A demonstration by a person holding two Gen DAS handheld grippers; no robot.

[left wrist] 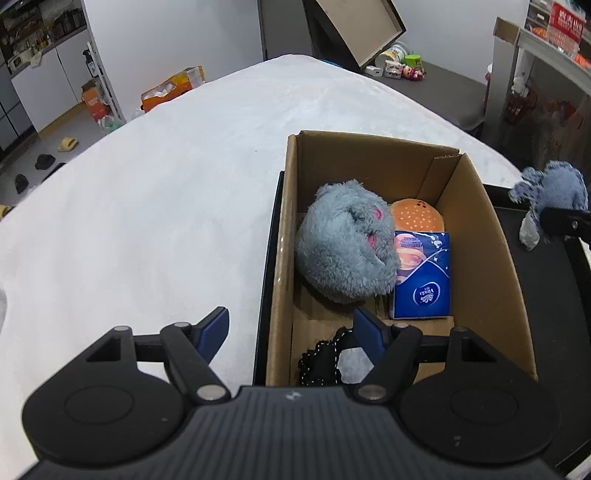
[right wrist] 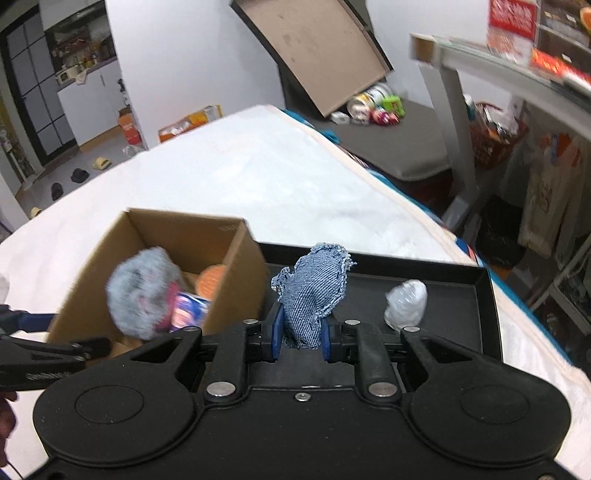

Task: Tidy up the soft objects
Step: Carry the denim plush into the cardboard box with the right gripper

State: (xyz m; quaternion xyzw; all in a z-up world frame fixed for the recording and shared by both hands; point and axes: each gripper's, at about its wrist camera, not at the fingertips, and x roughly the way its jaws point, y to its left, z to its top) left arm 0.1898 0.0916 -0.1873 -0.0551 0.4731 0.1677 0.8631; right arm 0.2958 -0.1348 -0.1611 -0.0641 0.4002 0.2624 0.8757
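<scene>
A cardboard box (left wrist: pixel 480 236) stands on a black tray (right wrist: pixel 443 280). It holds a grey fluffy plush (left wrist: pixel 343 251), an orange bun-shaped plush (left wrist: pixel 417 216), a blue tissue pack (left wrist: pixel 423 280) and a black lace piece (left wrist: pixel 321 360). My left gripper (left wrist: pixel 291 332) is open and empty over the box's near left wall. My right gripper (right wrist: pixel 301 338) is shut on a denim cloth toy (right wrist: pixel 314 291), held above the tray right of the box (right wrist: pixel 155 236). The toy also shows in the left wrist view (left wrist: pixel 554 188). A white crumpled bundle (right wrist: pixel 406 301) lies on the tray.
The tray and box sit on a white fleecy bed cover (left wrist: pixel 147 206). Beyond the bed are a tilted brown board (left wrist: pixel 362 26), floor clutter (left wrist: pixel 399 64), an orange carton (left wrist: pixel 173 88) and shelving (right wrist: pixel 517 55) at right.
</scene>
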